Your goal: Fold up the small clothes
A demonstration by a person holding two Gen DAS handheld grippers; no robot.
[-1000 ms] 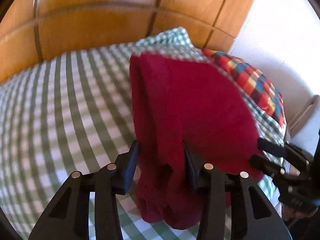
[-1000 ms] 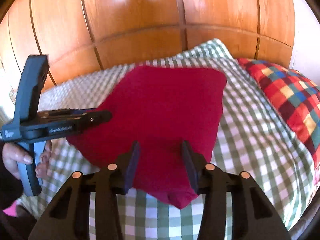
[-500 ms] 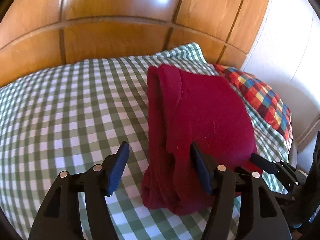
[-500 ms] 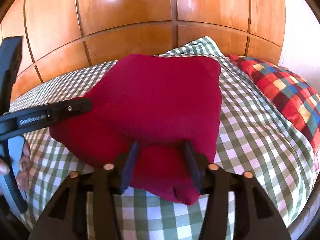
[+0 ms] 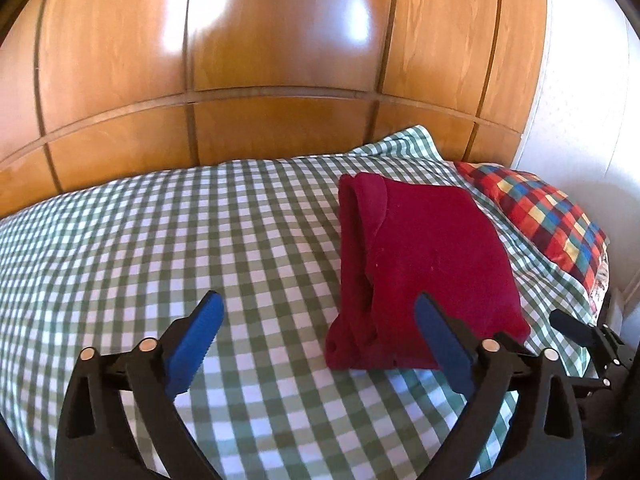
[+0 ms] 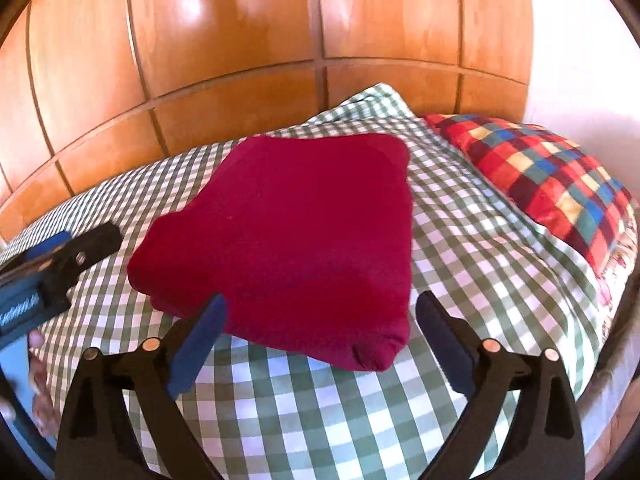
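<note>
Wood paneling [image 5: 280, 52]: glossy orange-brown panels fill the whole back of both views, window glare bouncing off them.
Bed cover [image 5: 160, 240]: green and white gingham, spread across the bed, takes up most of the lower half.
Plaid pillow [image 6: 540, 184]: red, blue and yellow checks, sits off to the right of the garment, against the white wall.
Red garment [image 6: 304, 232]: dark red, folded into a chunky bundle, lying flat on the gingham on the right part of the bed, near the plaid pillow. From the left wrist view you can see its stacked layers along the left edge.
Left gripper [image 5: 320, 320]: jaws opening, already spread wide, nothing pinched. Its right finger sits in front of the bundle's near edge, the left one over bare gingham.
Right gripper [image 6: 320, 320]: same deal, jaws opening and wide apart, the garment's near corner shows between them but the pads aren't pressing it.
Hand [image 6: 38, 380]: just fingertips visible at the far left, by the left gripper's body.
</note>
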